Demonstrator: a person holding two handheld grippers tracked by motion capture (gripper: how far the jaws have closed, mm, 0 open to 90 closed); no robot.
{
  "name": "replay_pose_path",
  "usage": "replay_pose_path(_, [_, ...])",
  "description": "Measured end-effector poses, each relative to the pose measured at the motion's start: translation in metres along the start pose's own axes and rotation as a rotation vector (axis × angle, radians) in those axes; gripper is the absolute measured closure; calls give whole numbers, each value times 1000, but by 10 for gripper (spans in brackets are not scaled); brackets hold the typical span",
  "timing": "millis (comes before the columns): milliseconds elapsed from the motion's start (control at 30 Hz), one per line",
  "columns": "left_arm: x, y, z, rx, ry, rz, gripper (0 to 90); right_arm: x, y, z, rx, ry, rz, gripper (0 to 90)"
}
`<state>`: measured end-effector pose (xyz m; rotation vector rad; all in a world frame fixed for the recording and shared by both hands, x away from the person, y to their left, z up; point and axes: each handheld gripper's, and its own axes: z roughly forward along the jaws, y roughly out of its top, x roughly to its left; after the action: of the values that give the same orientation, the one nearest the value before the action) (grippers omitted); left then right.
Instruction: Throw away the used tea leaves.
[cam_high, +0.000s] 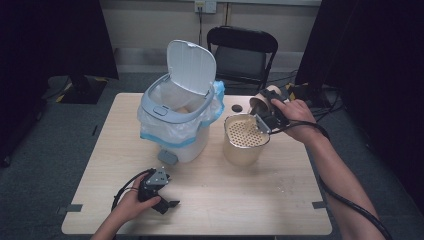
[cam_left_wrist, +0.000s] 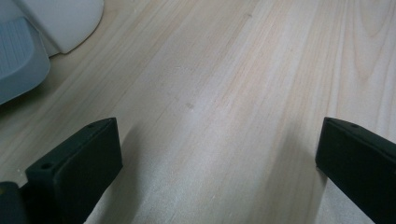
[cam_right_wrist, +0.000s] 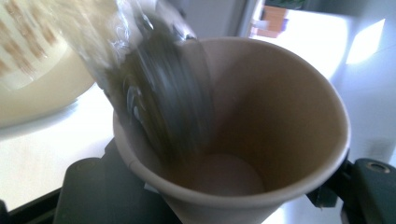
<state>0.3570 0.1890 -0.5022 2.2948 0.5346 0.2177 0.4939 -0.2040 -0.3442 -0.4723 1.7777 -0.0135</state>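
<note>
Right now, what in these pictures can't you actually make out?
- What pours from the paper cup: right gripper view, motion blur smears it.
- Inside of the lidded bin: high view, its liner bag and rim hide most of it.
- Small dark thing behind the strainer pot: high view, too small.
- The bin's foot pedal: left gripper view, cut off by the edge.

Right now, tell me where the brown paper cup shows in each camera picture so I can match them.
High view: the brown paper cup sits right of centre, tipped over the cream perforated bucket, clamped in the right gripper.
Left gripper view: bare wooden table, no cup.
Right gripper view: cup centre, mouth toward camera.
Shared landmark: the cream bucket, upper left there.
</note>
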Motion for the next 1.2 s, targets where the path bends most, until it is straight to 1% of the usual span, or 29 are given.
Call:
replay_pose_path(33, [0, 0, 0, 0, 0, 0, 0, 0, 2, 0, -13, -11, -10, 297])
replay_pose_path(67, [0, 0, 0, -2, 0, -3, 0, 0, 3, -1, -6, -53, -63, 296])
replay_pose_path(100, [0, 0, 0, -2, 0, -4, 0, -1, 4, -1, 7, -80, -92, 296])
replay_pose_path(133, [0, 0, 0, -2, 0, -4, 0, -2, 5, -3, 9, -106, -80, 295])
replay_pose_path(167, [0, 0, 0, -2, -1, -3, 0, -5, 6, -3, 13, -114, -89, 295])
replay_pose_path(233, [0, 0, 0, -3, 0, -3, 0, -8, 8, -5, 0, -87, -30, 293])
replay_pose_path(300, [0, 0, 0, -3, 0, -3, 0, -12, 7, -4, -11, -44, 31, 290])
replay_pose_path(333, [0, 0, 0, -3, -1, -3, 0, -15, 3, -3, -45, 2, 139, 290])
replay_pose_path(367, [0, 0, 0, -1, 0, 0, 0, -16, 1, -2, -48, 29, 200, 290])
replay_pose_path(400, [0, 0, 0, -5, 1, -3, 0, -18, -4, -1, -65, 84, 312, 289])
replay_pose_path(433, [0, 0, 0, -4, 1, -5, 0, -18, -6, -1, -74, 116, 381, 289])
replay_pose_path(500, [0, 0, 0, -4, 1, -4, 0, -19, -14, 1, -109, 182, 541, 287])
replay_pose_path(567, [0, 0, 0, -4, 1, -4, 0, -19, -23, 1, -149, 256, 744, 284])
replay_pose_path(600, [0, 0, 0, -4, 1, -4, 0, -19, -26, 2, -164, 299, 823, 284])
replay_pose_path(633, [0, 0, 0, -4, 0, -6, 0, -19, -28, 2, -177, 300, 857, 282])
replay_pose_path(667, [0, 0, 0, -2, 0, -3, 0, -18, -31, 2, -187, 317, 919, 280])
replay_pose_path(700, [0, 0, 0, -2, 0, -4, 0, -18, -33, 2, -195, 351, 978, 280])
replay_pose_path(733, [0, 0, 0, -4, 0, -6, 0, -17, -35, 2, -207, 358, 1027, 278])
replay_pose_path(767, [0, 0, 0, -4, 0, -6, 0, -17, -36, 2, -220, 381, 1070, 277])
replay_pose_path(833, [0, 0, 0, -1, -1, -3, 0, -15, -37, 2, -239, 401, 1131, 277])
replay_pose_path(867, [0, 0, 0, -2, 0, -3, 0, -15, -38, 2, -253, 423, 1172, 277])
replay_pose_path(900, [0, 0, 0, -3, 0, -6, 0, -14, -38, 3, -254, 437, 1199, 276])
replay_pose_path(967, [0, 0, 0, -4, 0, -6, 0, -14, -38, 4, -259, 461, 1230, 276])
replay_pose_path(1000, [0, 0, 0, -4, 0, -6, 0, -14, -38, 4, -260, 464, 1245, 276])
replay_pose_path(1033, [0, 0, 0, -1, 0, -3, 0, -14, -38, 4, -274, 476, 1269, 275])
replay_pose_path(1067, [0, 0, 0, -2, 0, -3, 0, -14, -38, 5, -285, 500, 1297, 275])
replay_pose_path(1100, [0, 0, 0, -4, 0, -6, 0, -15, -38, 5, -288, 506, 1313, 274])
replay_pose_path(1133, [0, 0, 0, -2, 0, -4, 0, -15, -39, 5, -300, 522, 1331, 275])
replay_pose_path(1200, [0, 0, 0, -4, 0, -7, 0, -15, -38, 5, -296, 519, 1336, 274])
